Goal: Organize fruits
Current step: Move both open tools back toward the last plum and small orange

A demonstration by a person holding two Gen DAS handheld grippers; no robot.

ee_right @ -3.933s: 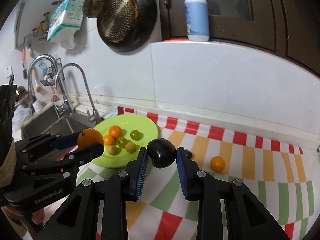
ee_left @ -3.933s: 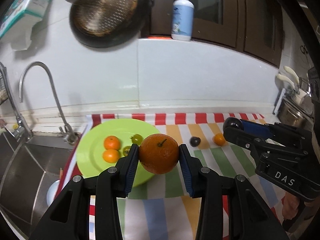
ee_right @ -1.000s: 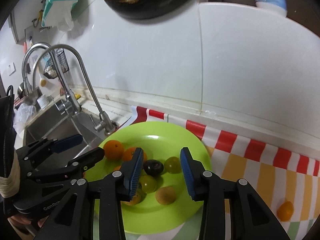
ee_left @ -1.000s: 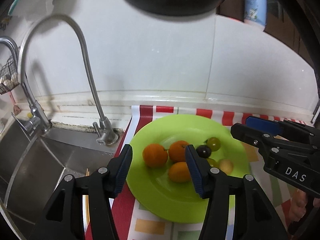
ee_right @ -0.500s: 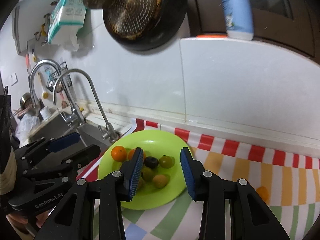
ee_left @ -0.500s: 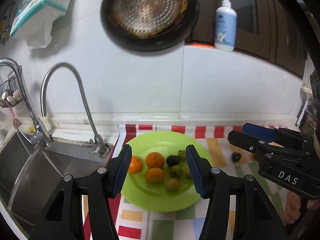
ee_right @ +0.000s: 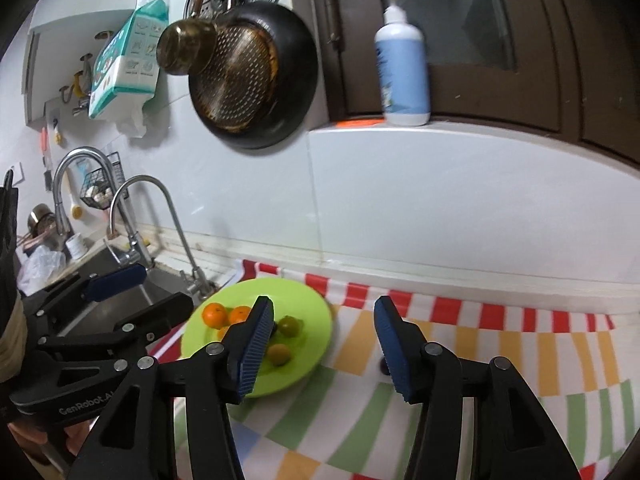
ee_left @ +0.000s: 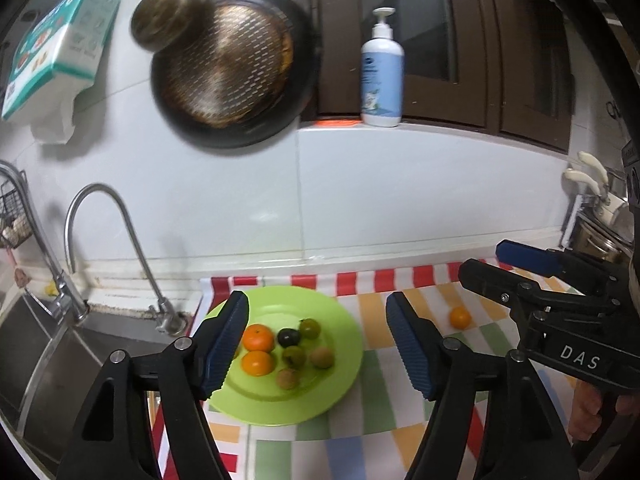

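- Reaching for the small orange (ee_left: pixel 459 317) left on the striped cloth (ee_left: pixel 372 412) could set it rolling if it is nudged off-centre by a blue pad.
- A dark fruit (ee_right: pixel 384 366) is half hidden behind the right gripper (ee_right: pixel 323 350), so it could be knocked aside.
- Both the left gripper (ee_left: pixel 316 340) and the right are held wide apart; nothing is gripped or touched.
- Seven fruits are seen gathered on the green plate (ee_left: pixel 340 384).

A home kitchen: a steel sink (ee_left: pixel 36 344) with a curved tap (ee_left: pixel 104 236) sits below a white tiled wall, where a blackened frying pan (ee_left: pixel 232 76) hangs; a soap bottle (ee_left: pixel 382 76) stands on the ledge above a striped cloth (ee_left: pixel 400 308).
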